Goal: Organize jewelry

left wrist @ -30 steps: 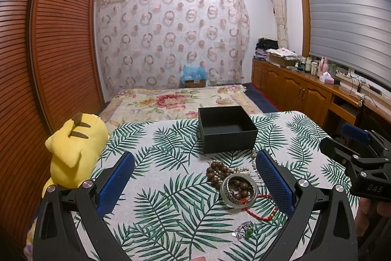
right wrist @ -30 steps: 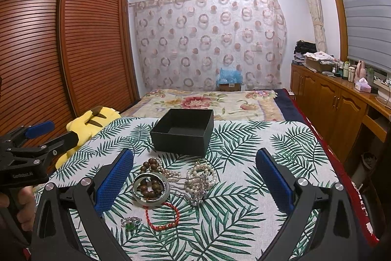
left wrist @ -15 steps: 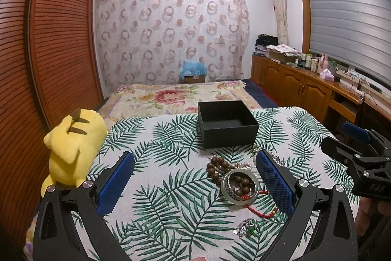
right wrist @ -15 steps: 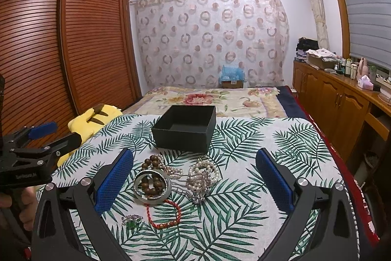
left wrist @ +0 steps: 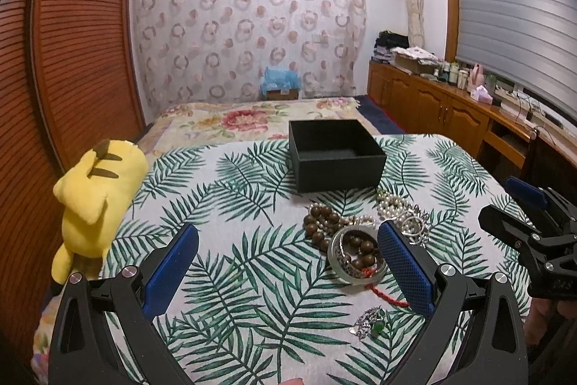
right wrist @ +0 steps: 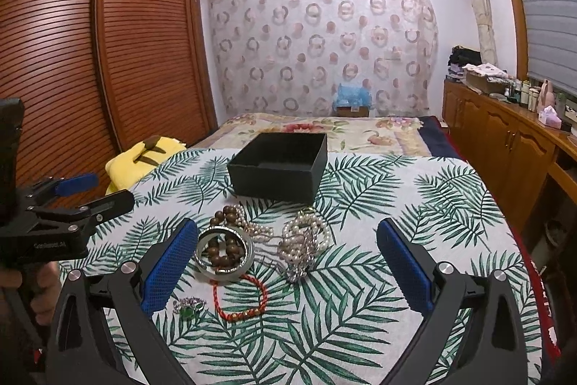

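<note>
**A:** so what's changed in the last second? Looks almost identical to me.

**B:** Barely anything on the cloth. Both cameras tip down a little and edge closer, so the jewelry sits bigger in view than a second ago. Nothing in the pile has moved. The black box [left wrist: 337, 154] is where it was, empty as far as I can see.

**A:** grippers?

**B:** Left gripper [left wrist: 288, 267] is spread wide with nothing between its pads, right gripper [right wrist: 286, 264] same, wide and empty. Both hover over the leaf-print cloth [right wrist: 414, 204].

**A:** and the jewelry?

**B:** All out of the box, clustered just in front of it: brown bead bracelet [left wrist: 319, 224], silver bangle [right wrist: 224, 253] lying over some beads, pearl strands [right wrist: 304, 237], red cord bracelet [right wrist: 239, 296], and a green-stone pendant [right wrist: 187, 307] nearest the camera.

**A:** so zero progress yet?

**B:** I'd say it's the approach for a first pick. The bangle sits closest to both.
</note>
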Demonstrator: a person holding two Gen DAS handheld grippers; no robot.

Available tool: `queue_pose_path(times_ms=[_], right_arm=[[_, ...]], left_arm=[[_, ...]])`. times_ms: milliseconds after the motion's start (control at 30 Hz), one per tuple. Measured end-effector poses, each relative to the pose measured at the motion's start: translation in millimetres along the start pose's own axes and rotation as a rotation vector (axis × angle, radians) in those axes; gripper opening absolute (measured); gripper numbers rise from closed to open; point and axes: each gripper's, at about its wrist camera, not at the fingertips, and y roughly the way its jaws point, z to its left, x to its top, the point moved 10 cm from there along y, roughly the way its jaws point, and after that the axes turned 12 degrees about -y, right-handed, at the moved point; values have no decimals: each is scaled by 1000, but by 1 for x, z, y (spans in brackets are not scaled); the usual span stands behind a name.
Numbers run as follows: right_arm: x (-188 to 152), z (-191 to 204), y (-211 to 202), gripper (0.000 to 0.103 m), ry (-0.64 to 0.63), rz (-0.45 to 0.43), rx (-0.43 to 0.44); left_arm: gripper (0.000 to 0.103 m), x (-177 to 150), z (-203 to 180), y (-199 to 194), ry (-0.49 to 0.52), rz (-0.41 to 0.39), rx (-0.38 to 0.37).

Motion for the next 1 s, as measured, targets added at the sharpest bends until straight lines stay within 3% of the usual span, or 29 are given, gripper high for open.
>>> queue_pose_path(times_ms=[300,600,667,833,933,1000], right_arm=[[-31,3,18,80,-26,88,46],[-54,11,29,80,-55,149,77],[-57,10,31,80,-56,155,79],[-61,9,34,80,-59,169,82],[-61,9,34,80,-58,173,87],[-63,9,35,80,-60,177,90]], left_arm=[[96,-17,-3,24,27,89,-29],[93,-25,-18,51,84,156,-81],[76,-29,-22,58,85,193,-108],[49,-37,-35,75,101,269,-155],[23,-45,-42,85,112,317,-173],[22,-47,-45,88,124,317,-171]])
